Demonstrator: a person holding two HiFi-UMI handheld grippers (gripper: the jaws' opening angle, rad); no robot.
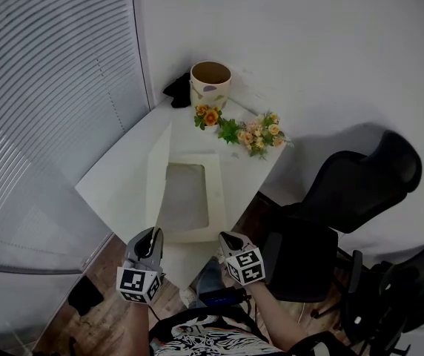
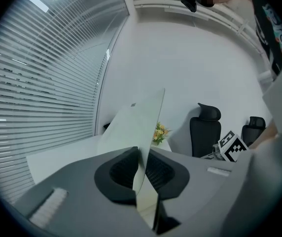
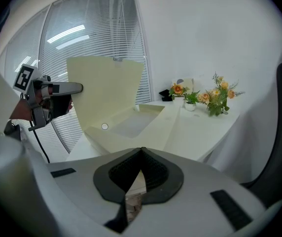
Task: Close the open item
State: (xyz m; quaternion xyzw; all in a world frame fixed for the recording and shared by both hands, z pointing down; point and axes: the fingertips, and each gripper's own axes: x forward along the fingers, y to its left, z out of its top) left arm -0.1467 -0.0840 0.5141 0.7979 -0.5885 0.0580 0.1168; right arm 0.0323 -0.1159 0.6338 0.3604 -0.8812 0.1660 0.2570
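Room: white corner, blinds (image 1: 41,110) at left.
Bench: white bench (image 1: 112,180) set into the corner.
Left claw: left claw (image 1: 153,237) low at the bench's near edge, pinched on the near edge of the lid (image 1: 159,173).
Right claw: right claw (image 1: 229,239) level beside it, tips together, nothing held.
Box: cream box (image 1: 218,199) mid-bench, open, with a grey recess inside. Its long axis runs away toward the corner, and the lid stands near upright along its left side.
Pot: pot (image 1: 210,84) at the far corner, flowers (image 1: 253,133) beside it.

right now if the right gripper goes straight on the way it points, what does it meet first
Most likely the near rim of the open cream rectangular box, ahead of the right gripper; its upright lid stands further left. Depth is unclear.
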